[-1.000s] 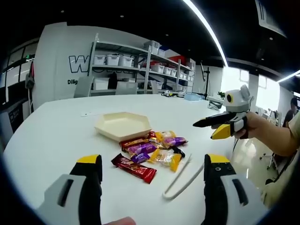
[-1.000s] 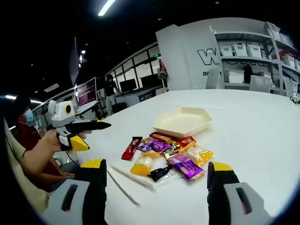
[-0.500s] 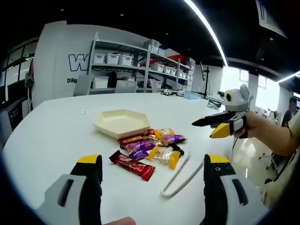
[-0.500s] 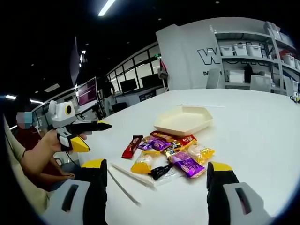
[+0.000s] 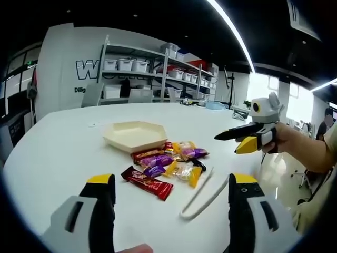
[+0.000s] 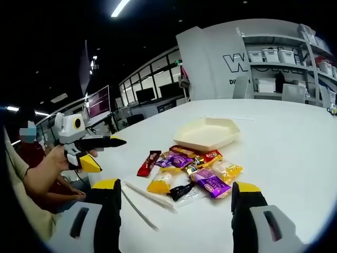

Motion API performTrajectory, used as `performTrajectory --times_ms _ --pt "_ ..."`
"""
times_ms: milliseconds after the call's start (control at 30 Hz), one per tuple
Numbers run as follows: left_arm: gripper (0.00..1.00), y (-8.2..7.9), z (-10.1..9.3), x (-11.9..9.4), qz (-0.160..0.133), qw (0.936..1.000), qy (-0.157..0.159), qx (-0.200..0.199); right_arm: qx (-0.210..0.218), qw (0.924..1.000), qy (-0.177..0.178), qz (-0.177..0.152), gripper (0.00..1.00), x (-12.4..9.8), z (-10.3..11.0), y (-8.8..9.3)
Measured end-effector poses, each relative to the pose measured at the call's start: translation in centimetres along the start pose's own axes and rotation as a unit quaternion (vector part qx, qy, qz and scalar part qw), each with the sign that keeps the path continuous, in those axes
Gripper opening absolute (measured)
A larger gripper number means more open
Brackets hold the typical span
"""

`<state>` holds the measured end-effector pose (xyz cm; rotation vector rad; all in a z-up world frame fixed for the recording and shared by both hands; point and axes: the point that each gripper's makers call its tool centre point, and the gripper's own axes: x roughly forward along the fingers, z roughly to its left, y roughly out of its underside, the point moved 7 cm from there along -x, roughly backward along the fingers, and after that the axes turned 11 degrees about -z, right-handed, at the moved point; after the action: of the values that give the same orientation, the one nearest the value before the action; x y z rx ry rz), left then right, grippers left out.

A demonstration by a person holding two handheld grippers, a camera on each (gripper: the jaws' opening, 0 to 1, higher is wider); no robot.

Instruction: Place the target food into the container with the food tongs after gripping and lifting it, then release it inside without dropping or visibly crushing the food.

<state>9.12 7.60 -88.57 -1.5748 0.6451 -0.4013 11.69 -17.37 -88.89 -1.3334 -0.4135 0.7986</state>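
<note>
A smooth white table (image 5: 58,153) carries a shallow cream tray (image 5: 135,135), six-sided and empty, at the centre of the left gripper view. Just below it lies a heap of glossy wrapped snacks (image 5: 168,167): purple, yellow and clear packets, with a long dark red bar (image 5: 147,183) at the lower left of the heap. None of the snacks is in the tray. Slim white plastic tongs (image 5: 199,197) lie flat on the table at the lower right, arms slightly apart, gripping nothing and touched by no gripper.

The left gripper (image 5: 167,205) has its yellow-tipped jaws wide apart at the bottom of that frame. The right gripper (image 5: 243,139), held in a hand (image 5: 280,141) at the right edge, hovers with its jaws spread and nothing between them.

The right gripper view adds office windows and monitors (image 6: 98,102) in the upper left; the left gripper view has metal shelves (image 5: 152,74) of white bins.
</note>
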Motion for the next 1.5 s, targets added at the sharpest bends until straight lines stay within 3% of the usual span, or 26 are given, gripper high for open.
performTrajectory --times_ms 633,1200,1500 --pt "0.81 1.3 -0.6 -0.2 0.012 0.9998 0.015 0.006 -0.015 0.9987 -0.046 0.013 0.77 0.4 1.3 1.5" --pt "0.59 3.0 -1.9 -0.3 0.044 0.9973 0.049 0.033 -0.032 0.9906 -0.127 0.039 0.66 1.3 3.2 3.2" --pt "0.49 4.1 -2.2 0.3 0.067 0.9944 0.064 0.051 -0.047 0.9867 -0.144 0.058 0.6 1.8 3.4 4.1"
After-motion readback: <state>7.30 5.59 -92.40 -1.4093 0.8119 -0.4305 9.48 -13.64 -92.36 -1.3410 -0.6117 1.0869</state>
